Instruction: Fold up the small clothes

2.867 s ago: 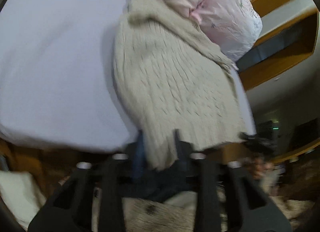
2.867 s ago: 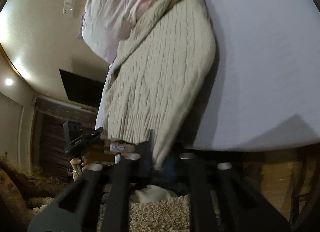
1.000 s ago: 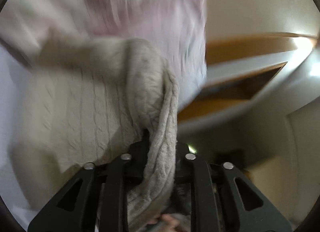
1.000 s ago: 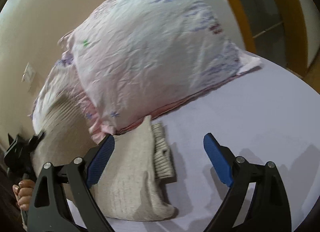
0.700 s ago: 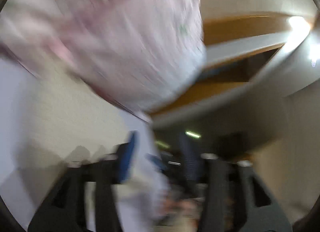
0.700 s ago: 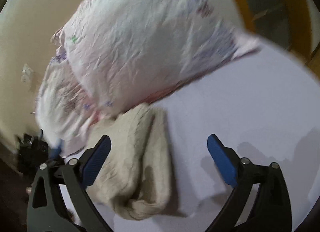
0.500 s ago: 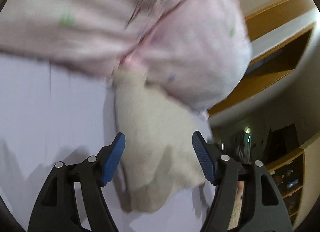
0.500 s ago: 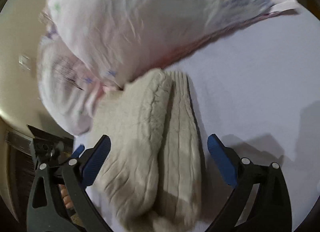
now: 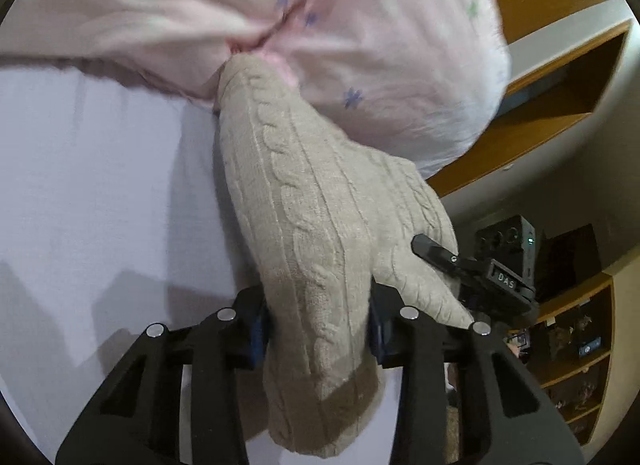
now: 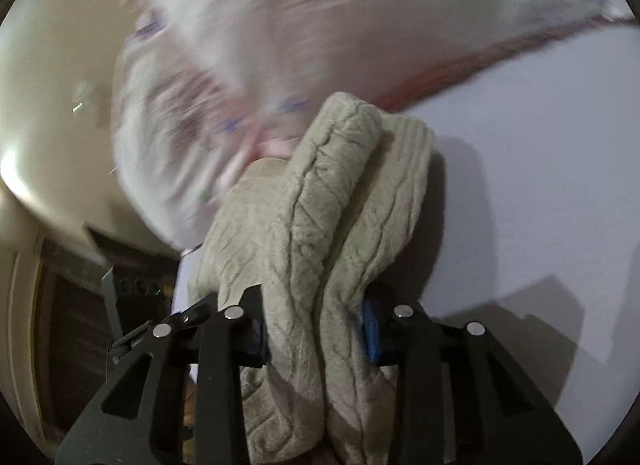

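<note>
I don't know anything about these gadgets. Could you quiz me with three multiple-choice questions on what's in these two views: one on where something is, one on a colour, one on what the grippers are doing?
1. Where does the far end of the knit sweater lie?
A. against the pink pillow
B. on a wooden shelf
C. on the floor

2. What colour is the sweater?
A. navy
B. beige
C. red

3. What state are the left gripper and the right gripper in?
A. both wide open and empty
B. only one grips cloth
C. both closed on the sweater

Answers:
1 A, its far end is tucked against the pillow on the white sheet.
2 B, the cable knit is beige in both views.
3 C, each view shows knit bunched between the blue pads.
</note>
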A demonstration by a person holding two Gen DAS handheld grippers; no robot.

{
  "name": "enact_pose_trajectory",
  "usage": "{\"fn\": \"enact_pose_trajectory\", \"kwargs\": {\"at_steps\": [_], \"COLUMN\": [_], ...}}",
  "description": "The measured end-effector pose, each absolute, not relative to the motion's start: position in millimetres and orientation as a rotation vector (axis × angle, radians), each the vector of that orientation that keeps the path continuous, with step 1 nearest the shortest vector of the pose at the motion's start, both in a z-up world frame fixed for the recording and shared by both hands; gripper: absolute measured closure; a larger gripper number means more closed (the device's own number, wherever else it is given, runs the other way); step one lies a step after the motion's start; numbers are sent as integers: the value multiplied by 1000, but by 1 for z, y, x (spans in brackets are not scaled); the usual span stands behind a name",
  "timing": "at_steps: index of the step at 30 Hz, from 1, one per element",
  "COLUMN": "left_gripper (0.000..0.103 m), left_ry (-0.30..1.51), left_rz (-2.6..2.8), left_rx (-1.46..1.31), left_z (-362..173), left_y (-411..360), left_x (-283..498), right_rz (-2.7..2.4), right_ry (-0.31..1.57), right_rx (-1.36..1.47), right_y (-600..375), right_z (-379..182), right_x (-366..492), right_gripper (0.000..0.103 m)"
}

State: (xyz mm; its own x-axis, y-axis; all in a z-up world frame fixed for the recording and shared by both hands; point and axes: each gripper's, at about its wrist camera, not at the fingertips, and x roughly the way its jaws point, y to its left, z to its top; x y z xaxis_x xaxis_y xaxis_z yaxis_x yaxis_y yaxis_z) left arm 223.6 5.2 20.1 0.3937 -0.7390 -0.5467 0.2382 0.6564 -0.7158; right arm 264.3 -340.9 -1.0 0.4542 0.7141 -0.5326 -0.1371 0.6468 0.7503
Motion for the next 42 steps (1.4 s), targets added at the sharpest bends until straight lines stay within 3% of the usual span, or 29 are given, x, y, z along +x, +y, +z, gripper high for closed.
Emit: {"fn": "enact_pose_trajectory", "kwargs": {"at_steps": [4,6,7,8,12,15,16,17,18,22,24,27,28,29,33,42], "left_gripper": [58,49,48,46,33,31,31,30,30,30,20,9,7,2,1,1], "left_ry": [917,945,958,952,824,780,774,771,776,779,771,767,770,777,805,926], "left_rz": [-574,-461,-420,-414,-312,-317,-324,-336,-345,-324,-265,-167,-144,-106,-46,-28], "left_rx": [-542,-468,-451,-459,-368,-346,-341,-332,-319,-239,-172,-88,-71,-39,30,93], "left_z": [33,24,19,17,36,43,46,47,46,43,42,36,35,32,23,-4], "left_y": [54,62,70,73,87,76,68,66,60,46,43,38,37,33,21,-9], "left_x": [208,212,210,206,173,160,160,153,150,138,130,117,114,112,110,123], "right_rz": [637,571,499,467,381,418,437,462,450,243,216,178,115,77,6,174], "right_ry": [949,978,1003,992,803,850,885,918,941,915,931,852,809,771,665,871], "right_rx": [602,508,444,441,559,580,567,541,492,448,406,337,296,269,143,103], "right_y": [-292,-265,-259,-261,-300,-298,-289,-278,-270,-286,-283,-280,-279,-280,-285,-226], "right_z": [6,-5,-9,-8,22,23,18,13,10,8,9,28,39,47,60,3], "right_x": [266,274,275,272,253,266,274,281,286,299,301,274,258,242,162,128], "right_gripper": [69,57,43,40,39,40,47,81,91,92,91,72,42,2,2,3]}}
